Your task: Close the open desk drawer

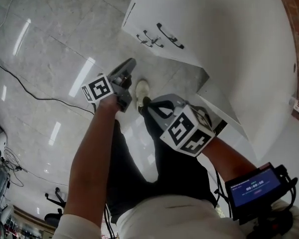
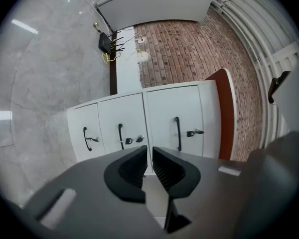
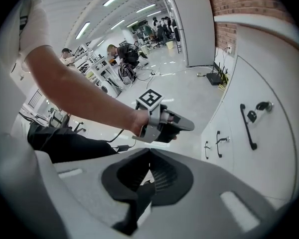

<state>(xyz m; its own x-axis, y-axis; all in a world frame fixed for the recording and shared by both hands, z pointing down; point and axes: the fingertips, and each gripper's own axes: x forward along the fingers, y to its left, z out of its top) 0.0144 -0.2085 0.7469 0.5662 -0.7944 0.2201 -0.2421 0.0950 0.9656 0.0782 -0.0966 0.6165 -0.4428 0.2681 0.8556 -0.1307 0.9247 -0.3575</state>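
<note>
Here my left gripper (image 2: 150,156) hangs empty, jaws almost touching, aimed at the white desk drawers (image 2: 132,114) just ahead. I cannot tell which is open. My right gripper (image 3: 149,156) is closed, empty.

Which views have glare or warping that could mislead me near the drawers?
Head view: ceiling lights streak white glare across the glossy floor. Left gripper view: fisheye bows the drawer fronts, corners black. Right gripper view: same bowing, ceiling lights blown out.
</note>
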